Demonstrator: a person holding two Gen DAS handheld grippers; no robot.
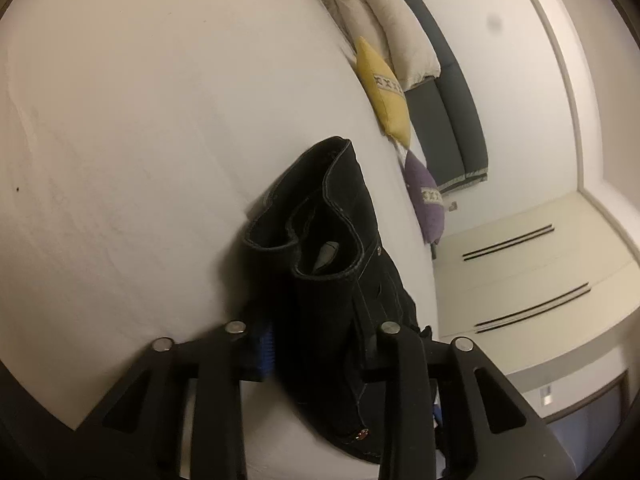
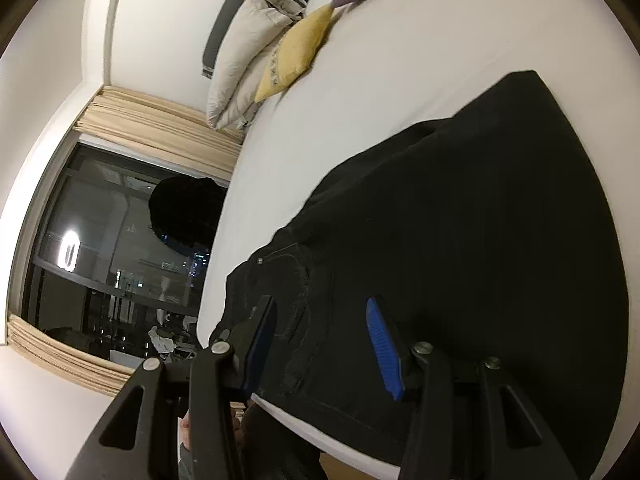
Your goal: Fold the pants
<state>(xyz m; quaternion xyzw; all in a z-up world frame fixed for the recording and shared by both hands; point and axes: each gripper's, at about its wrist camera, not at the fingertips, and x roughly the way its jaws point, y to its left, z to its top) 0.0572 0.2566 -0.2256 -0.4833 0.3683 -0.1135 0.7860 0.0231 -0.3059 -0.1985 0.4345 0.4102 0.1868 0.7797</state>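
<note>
Two grippers: we have both at the near edge of the white bed (image 1: 140,120), working on one pair of black pants (image 2: 460,220)
Pants: they lie across the sheet near our side, a broad dark panel spreading away in the right wrist view, with a pocket seam and rivet showing close to the fingers
Left gripper (image 1: 316,340): we see its jaws drawn narrow around a thick bunch of the dark denim, with stitched edges standing up in loose loops just beyond the fingers; the fabric fills the gap between them, so we read this as a grip on the pants
Right gripper (image 2: 320,340): our jaws stand about half apart over the cloth, blue pads (image 2: 382,348) on either side of the pocket area; the pads do not appear to press on anything, so we call it empty
Background: a yellow cushion (image 1: 384,88), a purple cushion (image 1: 426,196) and pale pillows (image 1: 384,20) sit well apart at the far end of the bed
Risk, left side: the bunch looks bulky and uneven, so a lift could catch only some layers and drop the rest
Risk, right side: if we pull before the right jaws close, the pants could drag and twist towards the bed edge, spoiling the fold line
</note>
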